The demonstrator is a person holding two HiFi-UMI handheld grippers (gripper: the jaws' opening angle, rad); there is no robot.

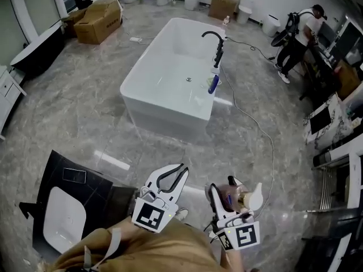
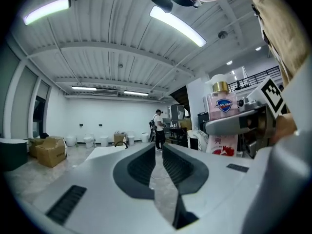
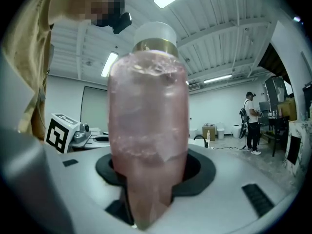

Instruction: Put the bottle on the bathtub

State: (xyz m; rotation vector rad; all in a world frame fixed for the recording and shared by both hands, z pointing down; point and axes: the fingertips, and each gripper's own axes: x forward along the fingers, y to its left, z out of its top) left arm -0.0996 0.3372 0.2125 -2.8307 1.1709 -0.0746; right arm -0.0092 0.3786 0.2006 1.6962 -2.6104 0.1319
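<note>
The right gripper (image 1: 235, 194) clamps the pink translucent plastic bottle with a white cap (image 3: 148, 130) upright, well apart from the white freestanding bathtub (image 1: 164, 105). The left gripper (image 1: 182, 168) (closed, empty) waits. Carry level in 1 steady approach; aim for flat rim.

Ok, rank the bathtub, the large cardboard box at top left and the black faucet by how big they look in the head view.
1. bathtub, by far the largest.
2. cardboard box.
3. black faucet, only a thin arc.
The box sits farther from the camera, so its look may understate its true size.
</note>
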